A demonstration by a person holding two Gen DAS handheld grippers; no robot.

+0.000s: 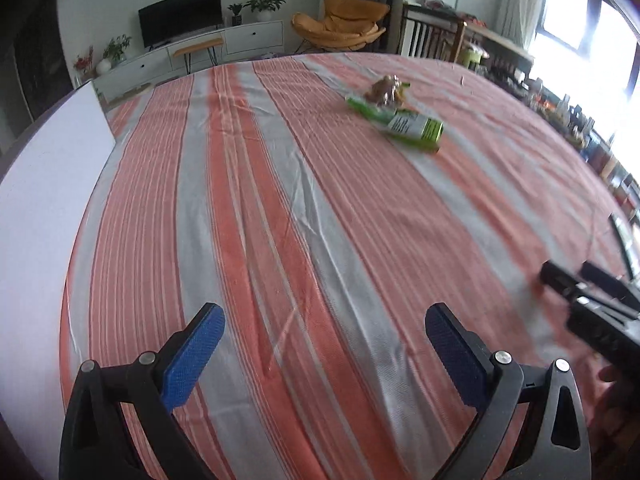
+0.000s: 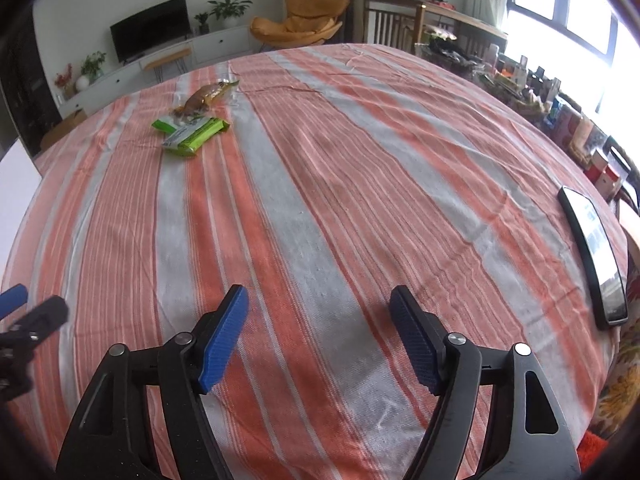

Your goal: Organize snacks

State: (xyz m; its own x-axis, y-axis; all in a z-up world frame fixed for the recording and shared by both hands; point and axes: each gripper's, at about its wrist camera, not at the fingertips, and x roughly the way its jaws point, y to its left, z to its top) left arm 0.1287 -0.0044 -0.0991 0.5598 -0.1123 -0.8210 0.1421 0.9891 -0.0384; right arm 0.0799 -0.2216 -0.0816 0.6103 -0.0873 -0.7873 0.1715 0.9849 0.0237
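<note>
Green snack packets (image 1: 412, 124) lie on the striped tablecloth (image 1: 280, 200) at the far side, with a brown wrapped snack (image 1: 386, 89) just behind them. They also show in the right wrist view: the green packets (image 2: 192, 134) and the brown snack (image 2: 206, 96) at the far left. My left gripper (image 1: 324, 320) is open and empty, low over the near part of the table. My right gripper (image 2: 318, 304) is open and empty, also near the front. The right gripper's tip shows at the right edge of the left wrist view (image 1: 576, 284). Both grippers are far from the snacks.
A black phone (image 2: 596, 256) lies at the table's right edge. A white board (image 1: 36, 220) stands along the left side. Cluttered shelves with boxes and bottles (image 2: 560, 120) line the right. A TV cabinet and an orange chair (image 2: 300, 20) stand beyond the table.
</note>
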